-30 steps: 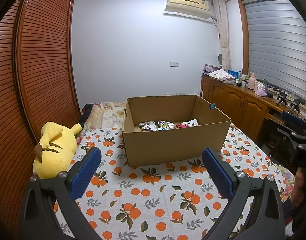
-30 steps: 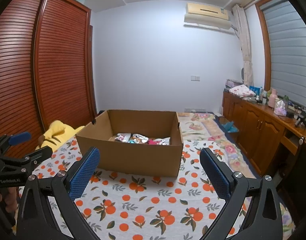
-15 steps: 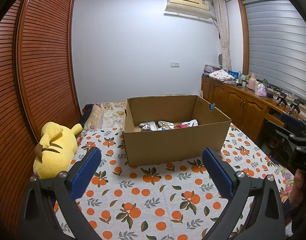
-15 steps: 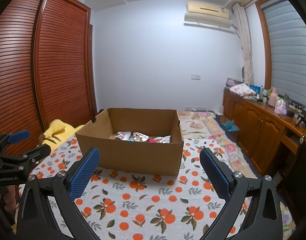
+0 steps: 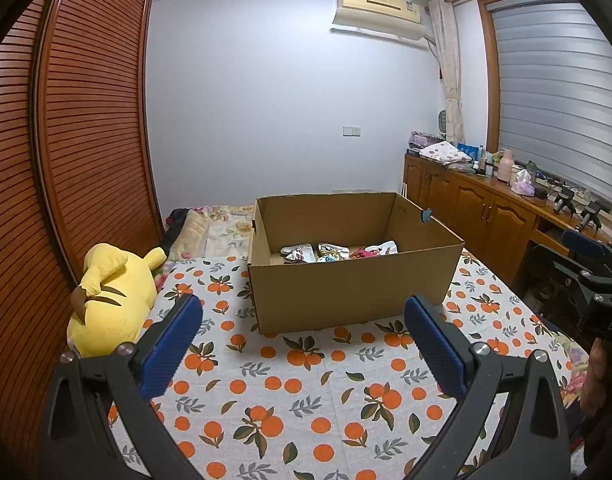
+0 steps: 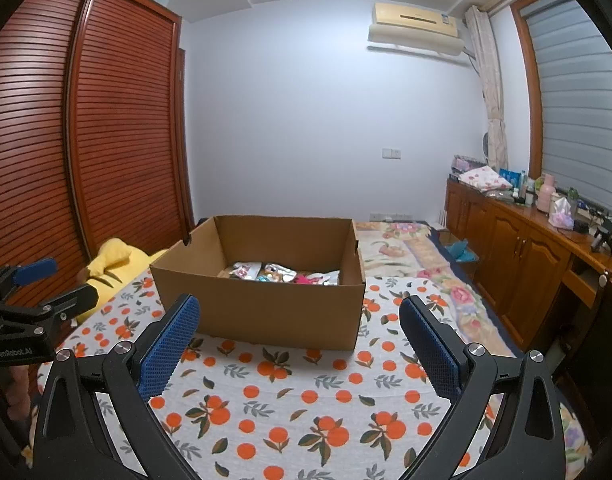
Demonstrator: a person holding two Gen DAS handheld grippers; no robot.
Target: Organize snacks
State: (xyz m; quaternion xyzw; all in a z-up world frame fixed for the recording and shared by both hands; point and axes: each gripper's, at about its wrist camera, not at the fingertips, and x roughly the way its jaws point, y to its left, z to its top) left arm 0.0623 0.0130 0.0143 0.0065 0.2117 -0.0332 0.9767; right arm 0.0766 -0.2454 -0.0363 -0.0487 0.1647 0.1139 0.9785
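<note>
I have both tools held above the orange-print tablecloth, short of the cardboard box; the left gripper has its blue pads spread wide with nothing between them; the right gripper is likewise spread wide and empty, its pads framing the box front. The box stands open-topped on the cloth, its flaps upright; inside, on the floor toward the far wall, lie the snack packets, silvery and white wrappers with a pink one among them, in a loose row; I cannot read any label. From the right wrist the same packets show toward the box's far right corner. A yellow plush toy lies on the cloth's left edge, apart from the box. On the wooden sideboard stand bottles and a tissue pack, too small to tell further.
</note>
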